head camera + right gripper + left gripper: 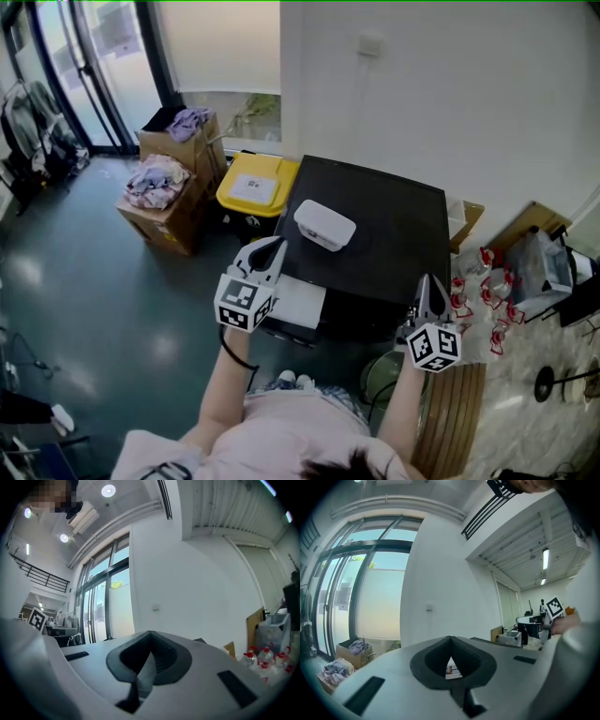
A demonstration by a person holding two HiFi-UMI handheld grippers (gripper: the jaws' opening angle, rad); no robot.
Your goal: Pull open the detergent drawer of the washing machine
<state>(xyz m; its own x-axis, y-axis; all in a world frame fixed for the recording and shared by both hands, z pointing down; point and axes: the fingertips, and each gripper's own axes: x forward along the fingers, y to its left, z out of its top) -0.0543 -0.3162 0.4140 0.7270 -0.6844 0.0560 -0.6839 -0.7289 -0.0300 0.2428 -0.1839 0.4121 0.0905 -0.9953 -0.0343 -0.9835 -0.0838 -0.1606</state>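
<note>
The washing machine has a black top and stands against the white wall, with a white box lying on it. A white drawer juts out from the machine's front at its left corner. My left gripper hovers just above that corner, shut and empty, its tips pointing toward the wall. My right gripper hangs at the machine's front right corner, also shut with nothing in it. In the left gripper view the jaws meet at a point; in the right gripper view they are likewise closed.
A yellow-lidded bin stands left of the machine, with cardboard boxes of clothes beyond it. Red-capped bottles crowd the floor at the right, next to a round wooden piece. Glass doors line the far left.
</note>
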